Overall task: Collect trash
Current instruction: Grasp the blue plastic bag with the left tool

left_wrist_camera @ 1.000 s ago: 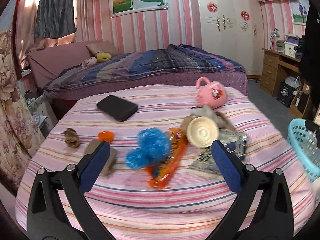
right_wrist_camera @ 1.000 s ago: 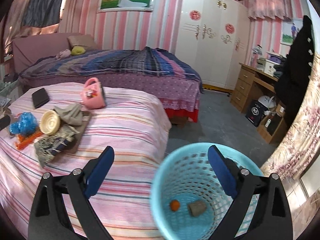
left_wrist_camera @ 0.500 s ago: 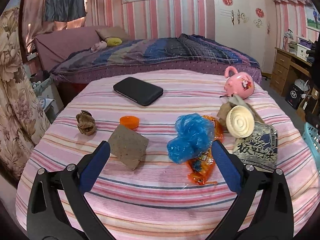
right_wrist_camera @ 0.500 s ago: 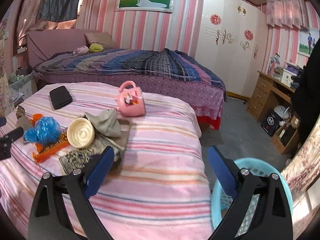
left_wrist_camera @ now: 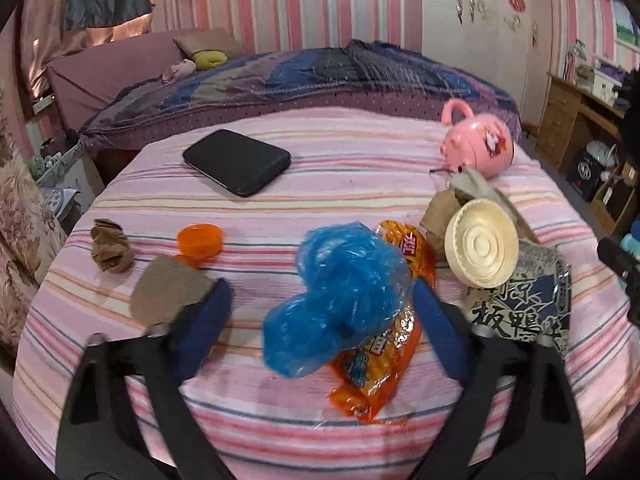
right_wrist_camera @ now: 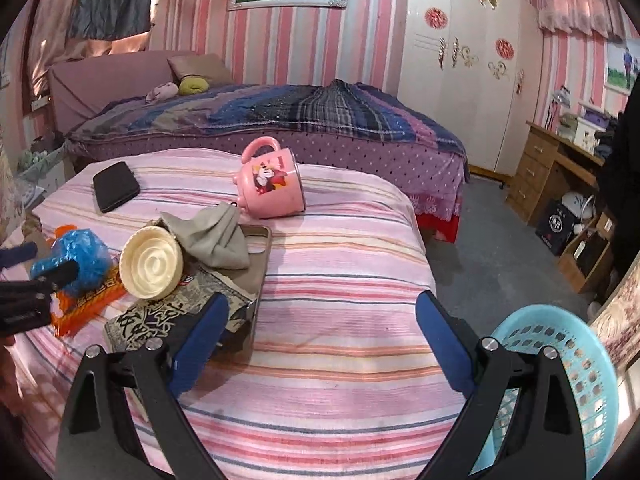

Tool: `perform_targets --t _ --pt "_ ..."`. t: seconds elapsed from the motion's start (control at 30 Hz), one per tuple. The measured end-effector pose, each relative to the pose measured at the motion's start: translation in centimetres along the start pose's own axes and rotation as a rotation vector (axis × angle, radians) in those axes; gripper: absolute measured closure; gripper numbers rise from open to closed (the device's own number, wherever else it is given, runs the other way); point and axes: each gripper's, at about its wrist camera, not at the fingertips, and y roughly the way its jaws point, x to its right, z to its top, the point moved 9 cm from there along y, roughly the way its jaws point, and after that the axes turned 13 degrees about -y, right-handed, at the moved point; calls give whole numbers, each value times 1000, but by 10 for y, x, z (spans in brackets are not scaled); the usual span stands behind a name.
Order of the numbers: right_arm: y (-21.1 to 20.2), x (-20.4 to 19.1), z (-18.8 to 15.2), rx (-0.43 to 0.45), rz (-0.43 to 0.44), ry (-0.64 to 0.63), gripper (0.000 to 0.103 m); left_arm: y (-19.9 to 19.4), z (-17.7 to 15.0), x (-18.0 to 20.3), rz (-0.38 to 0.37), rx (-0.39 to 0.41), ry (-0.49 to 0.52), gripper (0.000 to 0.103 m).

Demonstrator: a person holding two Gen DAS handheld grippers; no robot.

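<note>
Left wrist view: my left gripper [left_wrist_camera: 322,308] has just been closing, its jaws straddling the crumpled blue plastic bag [left_wrist_camera: 344,296] at frame centre, pads not yet pressing it. The bag lies on an orange snack wrapper [left_wrist_camera: 376,376] on the striped bedspread [left_wrist_camera: 360,168]. My right gripper [right_wrist_camera: 322,340] stands wide open, empty, over the bedspread; the blue basket [right_wrist_camera: 560,392] sits lower right.

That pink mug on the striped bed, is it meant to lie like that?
Probably not. The pink mug is tipped on its side on the bedspread, handle up. Nothing seems spilled. Beside it, a cream lid leans tilted against a grey cloth.
</note>
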Motion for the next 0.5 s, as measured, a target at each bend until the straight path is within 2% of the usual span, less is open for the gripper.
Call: perform_targets --t 0.03,0.07,0.1,0.2,0.4,0.5 --pt "1 -1 0 -1 4 3 10 4 -4 2 -5 -21 10 42" --pt "2 -3 1 0 8 1 10 7 -6 3 -10 -34 16 50" --pt "2 -4 1 2 11 -3 10 9 -9 4 -14 -47 25 61" --pt "0 -14 6 12 28 -17 10 4 -8 -1 -11 -30 35 72" --pt "-1 -60 21 28 97 -62 10 -29 14 -24 -25 49 -21 73" --pt "6 -86 29 17 121 -97 10 -36 19 -36 2 71 -16 73"
